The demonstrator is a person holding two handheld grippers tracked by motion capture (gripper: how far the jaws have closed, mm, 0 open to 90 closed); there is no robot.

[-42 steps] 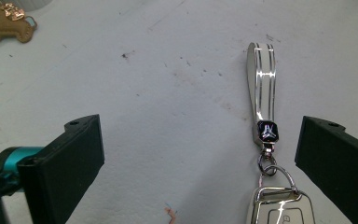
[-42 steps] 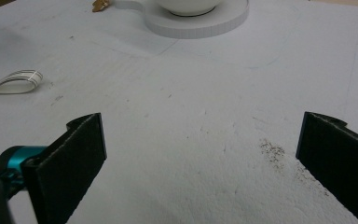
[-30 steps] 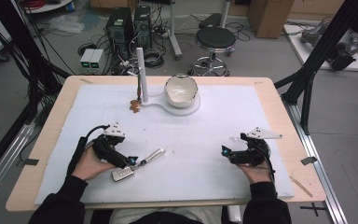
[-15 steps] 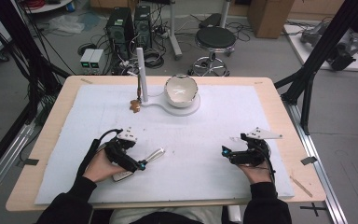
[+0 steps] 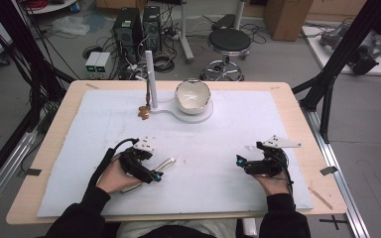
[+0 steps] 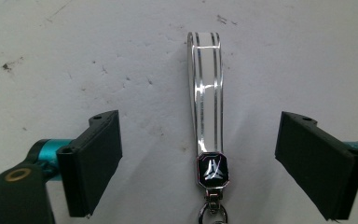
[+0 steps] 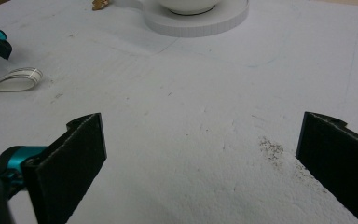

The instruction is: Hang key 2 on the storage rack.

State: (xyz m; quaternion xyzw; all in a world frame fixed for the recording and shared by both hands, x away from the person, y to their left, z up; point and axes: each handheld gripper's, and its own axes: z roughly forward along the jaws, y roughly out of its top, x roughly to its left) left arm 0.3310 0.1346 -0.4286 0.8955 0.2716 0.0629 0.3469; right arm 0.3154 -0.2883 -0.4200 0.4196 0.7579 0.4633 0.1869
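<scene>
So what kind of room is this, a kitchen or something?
More likely a lab or workshop: computer towers and loose cables sit on the floor behind the table, and black frame legs stand around it.

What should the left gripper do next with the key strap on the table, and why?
Probably finish closing. The left gripper has just been closing, and the key strap lies flat between its jaws, with a gap on each side, so the pads do not touch it yet.
</scene>
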